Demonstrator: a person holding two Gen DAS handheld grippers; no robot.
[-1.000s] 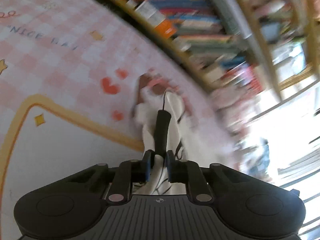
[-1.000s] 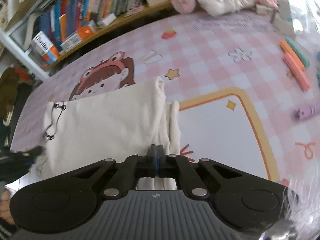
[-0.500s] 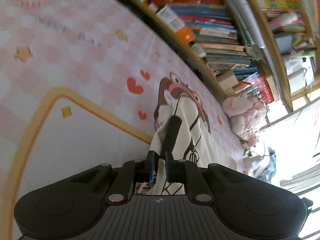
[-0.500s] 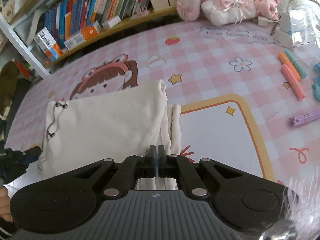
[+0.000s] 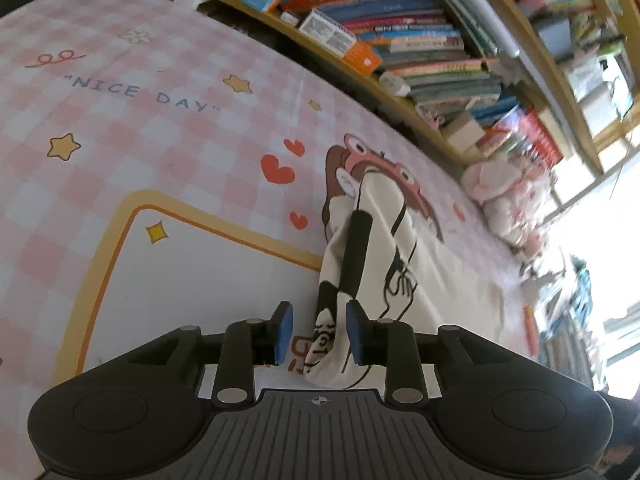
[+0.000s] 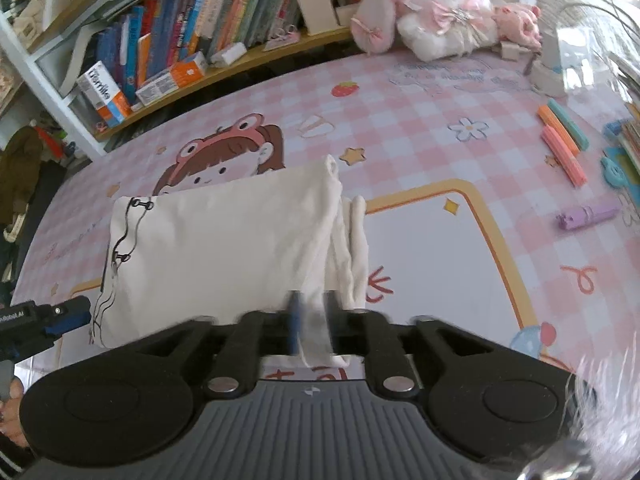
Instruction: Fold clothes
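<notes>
A cream garment [image 6: 224, 248] with black printed lines lies folded flat on the pink checked mat [image 6: 440, 92]. My right gripper [image 6: 313, 322] is at its near right corner. Its jaws are blurred and stand apart, with the bunched edge of the cloth loose between them. In the left wrist view the same garment [image 5: 384, 264] runs away from me, with a black band [image 5: 358, 248] lying along it. My left gripper [image 5: 319, 332] is open and its blue pads [image 5: 282, 332] stand either side of the near end of the cloth without pressing it. The right wrist view shows the left gripper [image 6: 60, 316] at the garment's left edge.
A low bookshelf [image 6: 168, 52] full of books lines the far edge of the mat. Plush toys [image 6: 432, 12] sit at the back right. Orange and green marker sticks [image 6: 560, 140] and a purple item [image 6: 586, 216] lie on the right. A person's hand [image 6: 10, 396] shows at lower left.
Both grippers were shut on the garment and have opened, letting it go. The cloth has settled flat on the mat. The left wrist view has swung so more of the mat shows.
</notes>
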